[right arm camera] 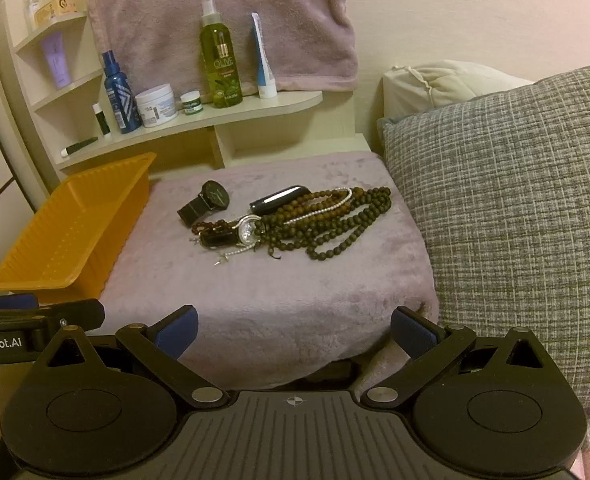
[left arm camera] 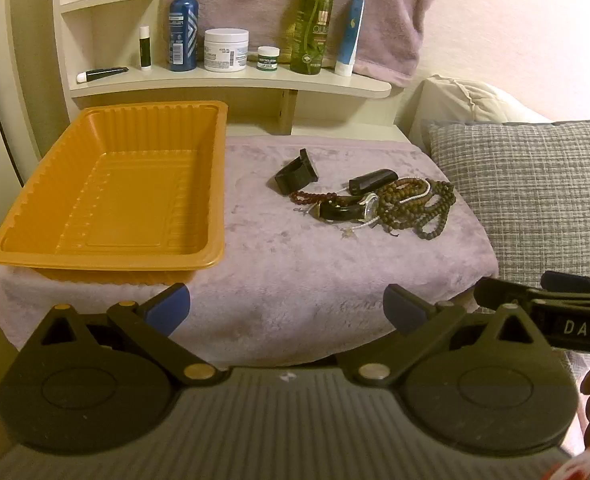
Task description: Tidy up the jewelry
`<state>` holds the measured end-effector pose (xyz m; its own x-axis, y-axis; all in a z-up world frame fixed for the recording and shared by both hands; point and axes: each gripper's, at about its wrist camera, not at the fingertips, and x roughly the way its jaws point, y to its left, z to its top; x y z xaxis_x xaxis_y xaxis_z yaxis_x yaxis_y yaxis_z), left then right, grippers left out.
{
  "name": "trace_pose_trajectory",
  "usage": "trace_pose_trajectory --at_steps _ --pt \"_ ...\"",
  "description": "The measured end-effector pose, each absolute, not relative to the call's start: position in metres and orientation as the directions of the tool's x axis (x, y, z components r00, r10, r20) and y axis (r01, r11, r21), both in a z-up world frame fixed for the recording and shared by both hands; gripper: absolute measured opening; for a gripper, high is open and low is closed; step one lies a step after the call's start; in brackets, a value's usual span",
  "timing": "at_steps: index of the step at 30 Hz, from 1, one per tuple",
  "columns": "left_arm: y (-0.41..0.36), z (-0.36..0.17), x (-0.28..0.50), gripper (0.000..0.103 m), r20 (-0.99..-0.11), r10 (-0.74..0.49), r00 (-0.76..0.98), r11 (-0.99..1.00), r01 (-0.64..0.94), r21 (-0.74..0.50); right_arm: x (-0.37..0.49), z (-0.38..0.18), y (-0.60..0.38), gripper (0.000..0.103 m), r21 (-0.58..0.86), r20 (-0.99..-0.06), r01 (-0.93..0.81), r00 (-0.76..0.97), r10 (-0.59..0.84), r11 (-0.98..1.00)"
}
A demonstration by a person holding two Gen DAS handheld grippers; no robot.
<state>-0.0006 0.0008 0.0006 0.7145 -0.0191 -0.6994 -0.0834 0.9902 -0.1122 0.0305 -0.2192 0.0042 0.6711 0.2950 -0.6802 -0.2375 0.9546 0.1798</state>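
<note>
An empty orange tray [left arm camera: 55, 236] [right arm camera: 23, 276] sits on the left of a pink fleece-covered stand [left arm camera: 295, 272] [right arm camera: 255, 288]. To its right lies a pile of jewelry: brown bead necklaces [left arm camera: 423, 204] [right arm camera: 335, 220], a silver-faced watch [left arm camera: 369, 205] [right arm camera: 249, 230], a black watch [left arm camera: 295, 174] [right arm camera: 213, 198], a black case [left arm camera: 373, 181] [right arm camera: 279, 199] and a red bead string [left arm camera: 307, 198]. My left gripper [left arm camera: 287, 308] is open and empty at the stand's near edge. My right gripper [right arm camera: 295, 332] is open and empty, beside the left one.
A shelf [left arm camera: 231, 80] [right arm camera: 199, 120] behind the stand carries bottles, jars and tubes. A pink towel [left arm camera: 295, 0] [right arm camera: 215, 20] hangs on the wall. A grey checked pillow [left arm camera: 535, 192] [right arm camera: 515, 208] lies right of the stand.
</note>
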Motion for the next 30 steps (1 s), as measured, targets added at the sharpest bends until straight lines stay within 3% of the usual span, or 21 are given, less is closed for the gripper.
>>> trace_pose_trajectory --at_steps 30 --pt "-0.001 0.0012 -0.0011 0.102 -0.698 -0.028 0.716 0.99 -0.076 -0.118 0.0266 0.007 -0.2182 0.102 0.168 -0.678 -0.22 0.682 0.275 0.961"
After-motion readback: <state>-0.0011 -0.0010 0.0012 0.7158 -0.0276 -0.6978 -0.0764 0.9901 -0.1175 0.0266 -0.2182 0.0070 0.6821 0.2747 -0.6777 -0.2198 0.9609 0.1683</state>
